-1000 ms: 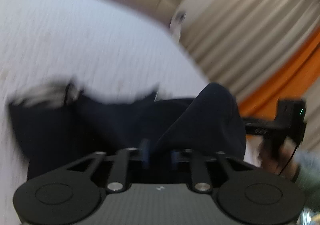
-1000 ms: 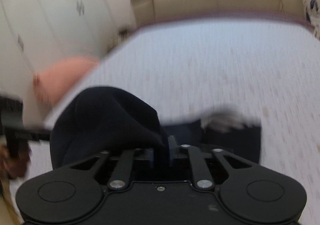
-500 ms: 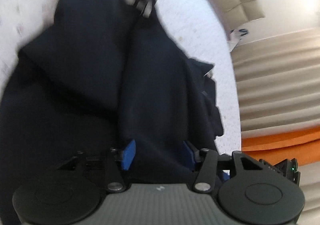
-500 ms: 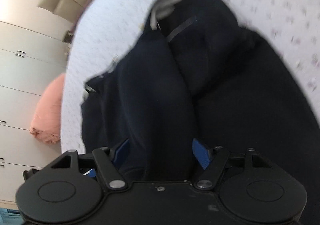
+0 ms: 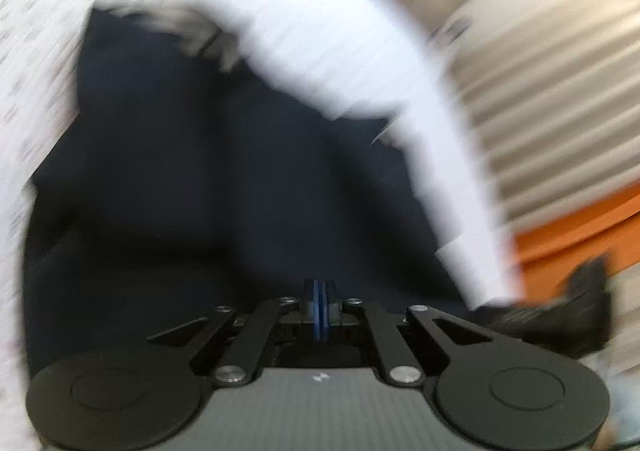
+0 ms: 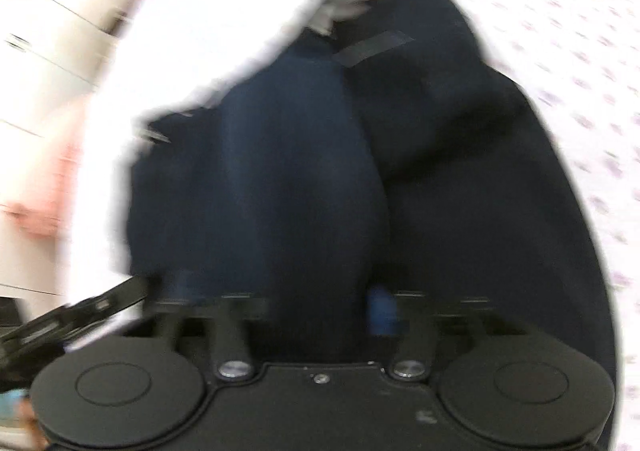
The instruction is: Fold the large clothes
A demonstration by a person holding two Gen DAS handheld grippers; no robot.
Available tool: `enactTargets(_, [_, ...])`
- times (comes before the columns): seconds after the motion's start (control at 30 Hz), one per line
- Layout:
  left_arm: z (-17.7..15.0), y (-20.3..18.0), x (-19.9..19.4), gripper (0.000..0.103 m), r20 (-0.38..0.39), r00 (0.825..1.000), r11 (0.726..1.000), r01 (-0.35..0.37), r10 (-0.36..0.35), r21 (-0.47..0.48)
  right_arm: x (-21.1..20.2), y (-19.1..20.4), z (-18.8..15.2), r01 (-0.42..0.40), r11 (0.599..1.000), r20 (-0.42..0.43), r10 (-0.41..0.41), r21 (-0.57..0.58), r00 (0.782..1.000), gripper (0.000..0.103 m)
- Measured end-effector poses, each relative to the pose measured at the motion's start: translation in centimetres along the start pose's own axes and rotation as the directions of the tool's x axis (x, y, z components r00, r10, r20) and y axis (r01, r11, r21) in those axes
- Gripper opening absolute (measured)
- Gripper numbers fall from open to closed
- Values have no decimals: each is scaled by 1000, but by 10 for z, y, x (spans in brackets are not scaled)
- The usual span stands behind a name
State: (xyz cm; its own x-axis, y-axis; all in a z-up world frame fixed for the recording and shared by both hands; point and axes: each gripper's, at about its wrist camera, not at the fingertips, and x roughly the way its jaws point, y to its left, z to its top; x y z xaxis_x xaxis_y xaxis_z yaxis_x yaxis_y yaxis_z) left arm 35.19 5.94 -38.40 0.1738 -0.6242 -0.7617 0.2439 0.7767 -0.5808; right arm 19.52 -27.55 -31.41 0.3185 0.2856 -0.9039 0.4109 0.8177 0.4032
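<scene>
A dark navy garment (image 5: 200, 191) lies bunched on the white patterned bed sheet (image 5: 280, 11), its grey collar lining (image 5: 172, 23) at the far end. My left gripper (image 5: 320, 291) hovers just over the near part of the cloth, blue pads pressed together with nothing visible between them. In the right wrist view the same garment (image 6: 440, 171) fills the middle. My right gripper (image 6: 280, 291) stands open and wide, a rounded fold of the navy cloth lying between its blue fingers (image 6: 382, 311) without being pinched. Both views are blurred.
Beige pleated curtains (image 5: 560, 91) and an orange curtain (image 5: 580, 227) hang beyond the bed's right edge. White wardrobe doors (image 6: 40, 51) and a pink cushion (image 6: 52, 203) lie off the bed's left side. The other gripper's black body (image 5: 560, 315) shows at the right.
A second ago both grippers held the garment lifted. Half a second ago both stood open over the laid-down cloth. Now the left jaws have shut, and both hands have sunk lower.
</scene>
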Motion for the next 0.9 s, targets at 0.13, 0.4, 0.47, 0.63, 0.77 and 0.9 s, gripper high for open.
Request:
enactTargets(0.13, [-12,3,-7,3,8,998,998,63,-63,-25,-1,-13,-3,8,998,-6,-7,67,1000,74])
enactTargets(0.4, [17,-61,10,8,56,989,979,126,-136,160,-46,53,-28,114,974,276,-57,-194,960,42])
enactTargets(0.47, [10,-74,45,9,-47,999,982,25,-16,186,-32,56,-39,179,965,281,-120,-192,952,39])
enactTargets(0.63, [-15,-69,80,9,-60,996,981,-56,69,188,32,51,-58,259,934,168,-222,-245,960,35])
enactTargets(0.77, [-10,-42,66,7,-67,998,1000,9,-7,30,38,38,-55,243,957,163,-217,-159,962,35])
enactTargets(0.9, [-18,-41,35,8,-35,999,996,7,-4,89,46,47,-50,310,947,179,-290,-91,940,36])
